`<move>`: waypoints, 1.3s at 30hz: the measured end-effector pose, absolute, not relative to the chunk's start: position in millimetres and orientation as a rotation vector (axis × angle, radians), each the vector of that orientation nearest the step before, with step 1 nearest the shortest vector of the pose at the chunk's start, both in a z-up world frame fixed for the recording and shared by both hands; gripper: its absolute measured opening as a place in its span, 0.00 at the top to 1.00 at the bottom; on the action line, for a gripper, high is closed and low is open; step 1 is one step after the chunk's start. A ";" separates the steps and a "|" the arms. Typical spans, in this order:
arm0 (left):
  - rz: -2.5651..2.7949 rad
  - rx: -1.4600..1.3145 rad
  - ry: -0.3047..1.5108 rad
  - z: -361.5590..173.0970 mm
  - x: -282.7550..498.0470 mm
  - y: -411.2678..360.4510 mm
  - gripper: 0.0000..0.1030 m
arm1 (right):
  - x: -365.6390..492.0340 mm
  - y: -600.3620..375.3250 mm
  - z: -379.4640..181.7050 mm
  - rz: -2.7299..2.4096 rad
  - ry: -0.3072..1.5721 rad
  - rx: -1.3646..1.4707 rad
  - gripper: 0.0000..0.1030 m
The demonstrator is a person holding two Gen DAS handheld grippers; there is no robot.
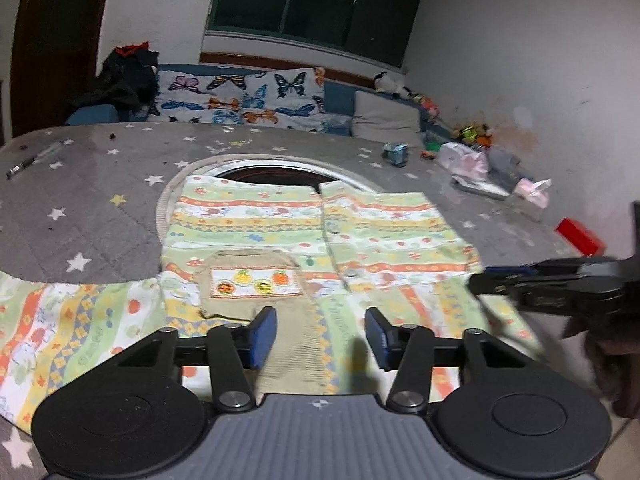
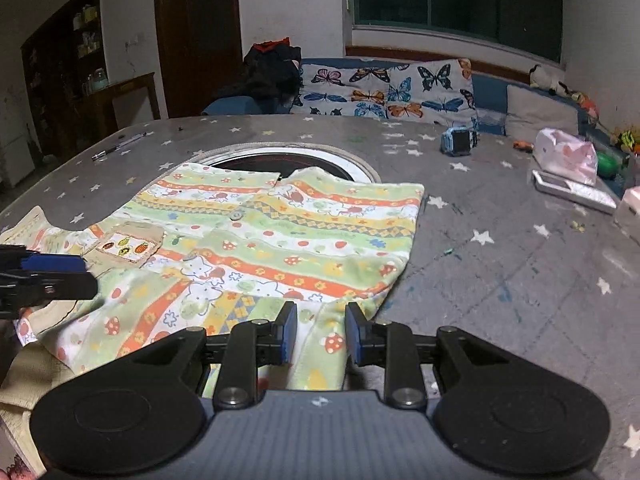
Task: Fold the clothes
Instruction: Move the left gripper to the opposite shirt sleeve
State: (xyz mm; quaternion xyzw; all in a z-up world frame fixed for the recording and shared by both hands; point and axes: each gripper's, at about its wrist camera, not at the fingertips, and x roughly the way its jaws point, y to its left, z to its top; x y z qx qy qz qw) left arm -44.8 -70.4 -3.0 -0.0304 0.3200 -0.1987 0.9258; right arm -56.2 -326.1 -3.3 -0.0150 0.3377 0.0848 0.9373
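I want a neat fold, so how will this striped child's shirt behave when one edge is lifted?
Probably floppy: the shirt lies flat and creased on the table. It looks thin, so likely light. A lifted edge would likely sag between the tongs and drag the rest along.

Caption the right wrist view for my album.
Right gripper fingers straddling the striped shirt's near edge on a star-print table.

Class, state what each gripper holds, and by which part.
Right gripper pinches the patterned shirt at its near edge; left gripper is open over it, holding nothing.
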 end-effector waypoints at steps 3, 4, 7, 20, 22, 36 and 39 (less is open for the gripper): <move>-0.373 -0.032 0.654 -6.9 -41.9 -71.3 0.55 | -60.1 -318.3 2.8 0.203 0.679 -0.043 0.74; -0.359 -0.020 0.652 -7.5 -41.8 -71.5 0.55 | -61.7 -314.0 4.4 0.220 0.674 -0.047 0.74; -0.342 -0.030 0.662 -8.0 -40.7 -67.2 0.55 | -65.8 -296.9 7.9 0.277 0.663 -0.062 0.73; -0.207 -0.146 0.627 8.8 -62.6 -13.2 0.51 | -72.7 -222.1 -9.1 0.414 0.641 -0.237 0.73; -0.154 -0.167 0.622 9.9 -66.1 2.9 0.49 | -75.2 -221.1 -4.6 0.425 0.628 -0.230 0.71; 0.324 -0.284 0.581 2.6 -59.4 126.0 0.41 | -82.2 -218.2 -3.2 0.462 0.641 -0.211 0.64; 0.398 -0.316 0.598 -4.3 -52.4 145.3 0.41 | -84.2 -219.6 -2.4 0.459 0.644 -0.207 0.64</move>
